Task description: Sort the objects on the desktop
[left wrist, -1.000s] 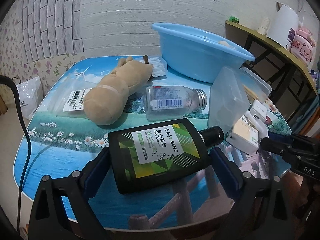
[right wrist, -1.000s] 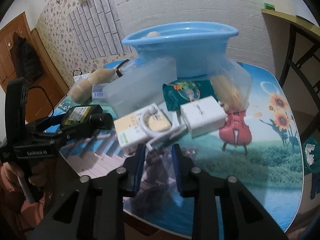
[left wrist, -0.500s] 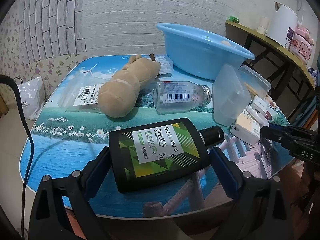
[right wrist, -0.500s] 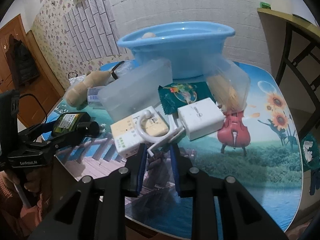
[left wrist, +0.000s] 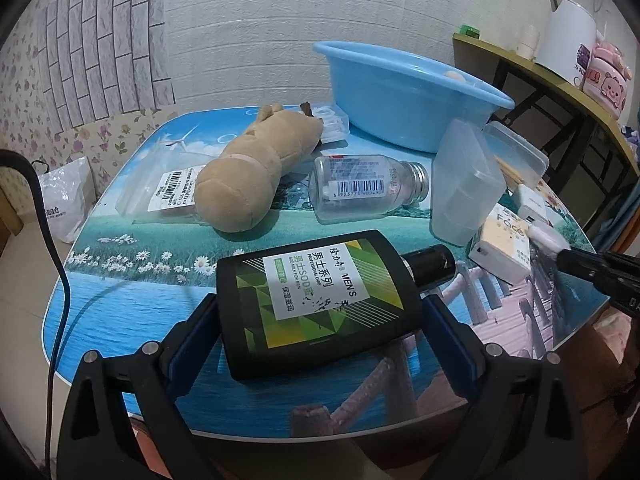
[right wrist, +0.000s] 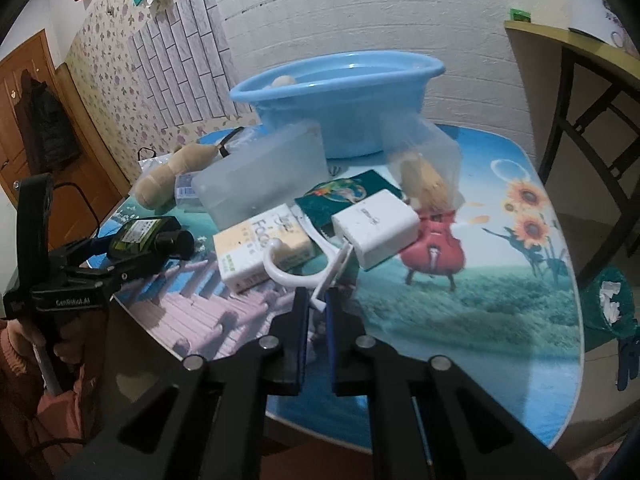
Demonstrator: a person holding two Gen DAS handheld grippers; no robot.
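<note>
Gripping the black lotion bottle (left wrist: 316,300) flat between both pads, my left gripper (left wrist: 320,320) held it above the near table edge, cap pointing right toward my other tool. My right gripper (right wrist: 318,312) was clamped tight on the flat base of a white plastic hook (right wrist: 308,268), whose curl lay just ahead of the fingertips against a yellow-and-white tissue pack (right wrist: 260,248).

Right of the hook, touching it: a white charger block (right wrist: 376,228), resting partly on a green foil packet (right wrist: 348,196). Beyond the tissue pack stood a frosted plastic box (right wrist: 264,176), tilted. Past the charger, a clear bag (right wrist: 424,160) with something tan inside.

Ahead of the left tool: clear glass bottle (left wrist: 368,188) on its side, metal cap to the right; tan plush toy (left wrist: 252,176) left of it, lying over a barcoded clear sleeve (left wrist: 160,192). Farthest out, the blue basin (left wrist: 408,92) at the table's (left wrist: 120,280) back edge, a small pale object inside.
</note>
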